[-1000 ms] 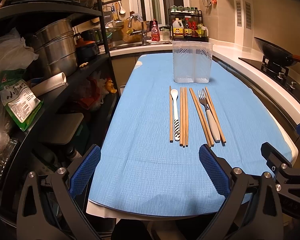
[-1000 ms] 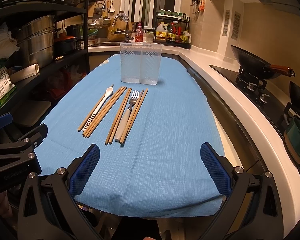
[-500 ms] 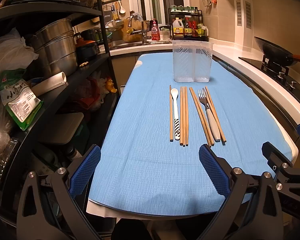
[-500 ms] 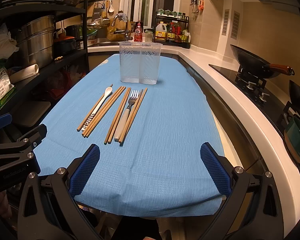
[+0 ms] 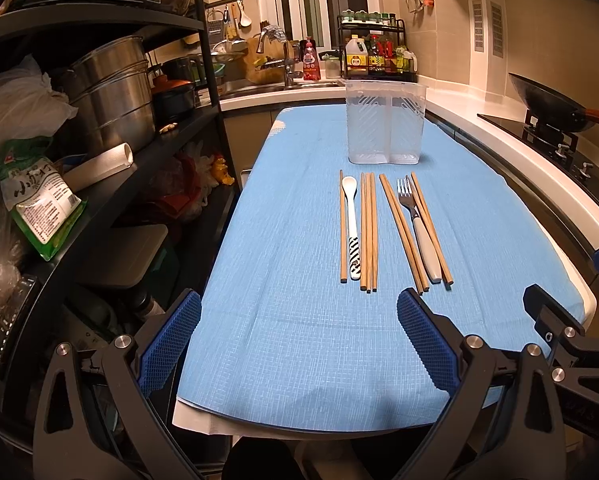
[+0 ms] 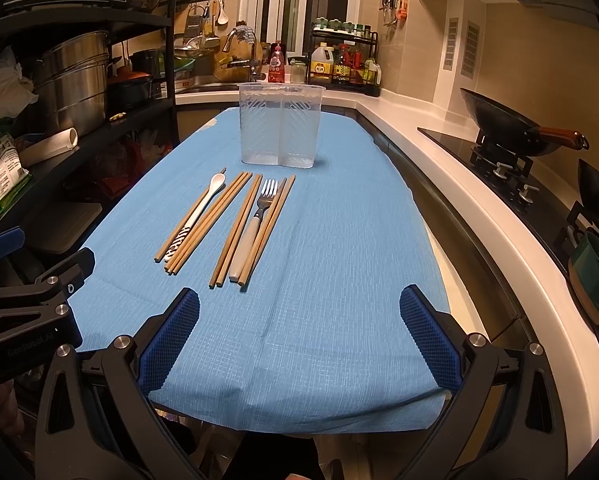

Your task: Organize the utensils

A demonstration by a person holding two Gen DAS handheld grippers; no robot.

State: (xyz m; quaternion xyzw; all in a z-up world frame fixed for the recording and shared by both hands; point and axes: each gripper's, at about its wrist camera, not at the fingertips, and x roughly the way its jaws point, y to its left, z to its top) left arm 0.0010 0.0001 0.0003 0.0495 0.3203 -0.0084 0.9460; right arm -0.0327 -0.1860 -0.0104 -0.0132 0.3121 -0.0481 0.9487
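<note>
Chopsticks lying touching beside spoon and fork, risking dragging neighbours along, both jaws spreading wide, gripping nothing.

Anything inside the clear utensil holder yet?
No utensils: the clear utensil holder shows two bare compartments through its ribbed walls. The spoon, fork and chopsticks lie on the blue cloth. Its far-side base is hidden.
</note>
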